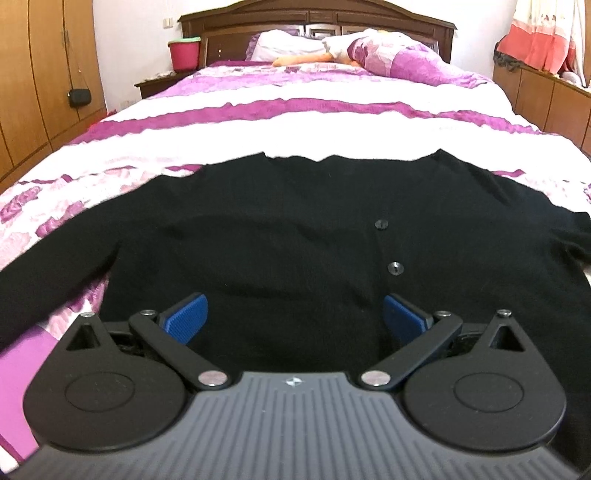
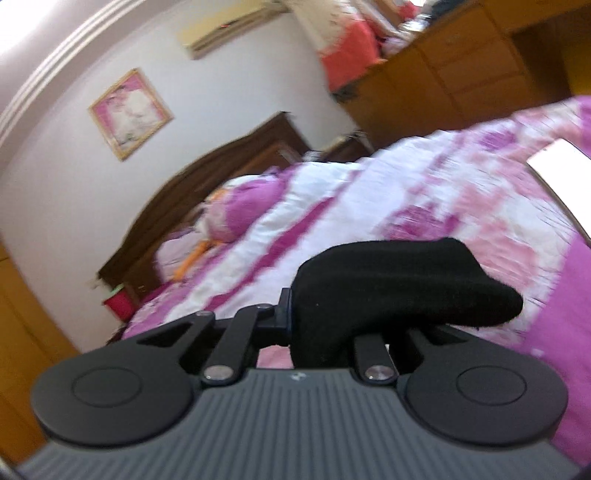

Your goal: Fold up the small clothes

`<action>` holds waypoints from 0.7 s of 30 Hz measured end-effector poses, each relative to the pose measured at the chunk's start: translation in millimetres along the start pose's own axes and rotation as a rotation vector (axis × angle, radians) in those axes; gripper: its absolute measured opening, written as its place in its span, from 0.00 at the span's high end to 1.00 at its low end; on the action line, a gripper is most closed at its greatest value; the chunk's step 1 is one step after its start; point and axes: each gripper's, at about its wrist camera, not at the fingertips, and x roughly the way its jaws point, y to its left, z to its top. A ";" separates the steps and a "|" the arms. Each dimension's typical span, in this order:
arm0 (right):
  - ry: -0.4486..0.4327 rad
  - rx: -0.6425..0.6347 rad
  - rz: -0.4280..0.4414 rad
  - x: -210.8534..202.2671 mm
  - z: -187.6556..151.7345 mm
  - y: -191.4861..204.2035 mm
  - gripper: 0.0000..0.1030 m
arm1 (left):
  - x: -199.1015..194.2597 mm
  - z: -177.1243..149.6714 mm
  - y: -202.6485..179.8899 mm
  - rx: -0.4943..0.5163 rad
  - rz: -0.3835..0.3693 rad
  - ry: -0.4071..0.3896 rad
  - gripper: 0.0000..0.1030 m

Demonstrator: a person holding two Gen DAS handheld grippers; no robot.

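A small black cardigan [image 1: 288,229] with buttons lies spread flat on the bed, sleeves out to the left and right. My left gripper [image 1: 295,317] is open, its blue pads wide apart just above the cardigan's near edge, holding nothing. My right gripper [image 2: 332,321] is shut on a fold of the black cardigan fabric [image 2: 399,288], which drapes over and hides its fingers; it is lifted above the bedspread and tilted. That view is blurred.
The bed has a pink, purple and white striped bedspread [image 1: 295,118] with pillows [image 1: 332,48] by a dark wooden headboard [image 1: 314,18]. Wooden wardrobes [image 1: 37,74] stand left, a wooden dresser [image 1: 546,92] right. A red bucket [image 1: 183,53] sits on the nightstand.
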 end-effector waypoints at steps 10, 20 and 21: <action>0.041 -0.189 0.188 11.3 -9.5 109.7 0.86 | -19.1 3.2 29.6 -0.045 0.023 -0.030 0.00; 0.192 -0.466 0.287 37.4 -96.3 200.7 0.86 | -20.1 6.6 64.7 -0.059 0.077 -0.055 0.00; 0.221 -0.500 0.290 43.0 -110.9 205.5 0.86 | -20.1 7.2 66.2 -0.058 0.086 -0.058 0.00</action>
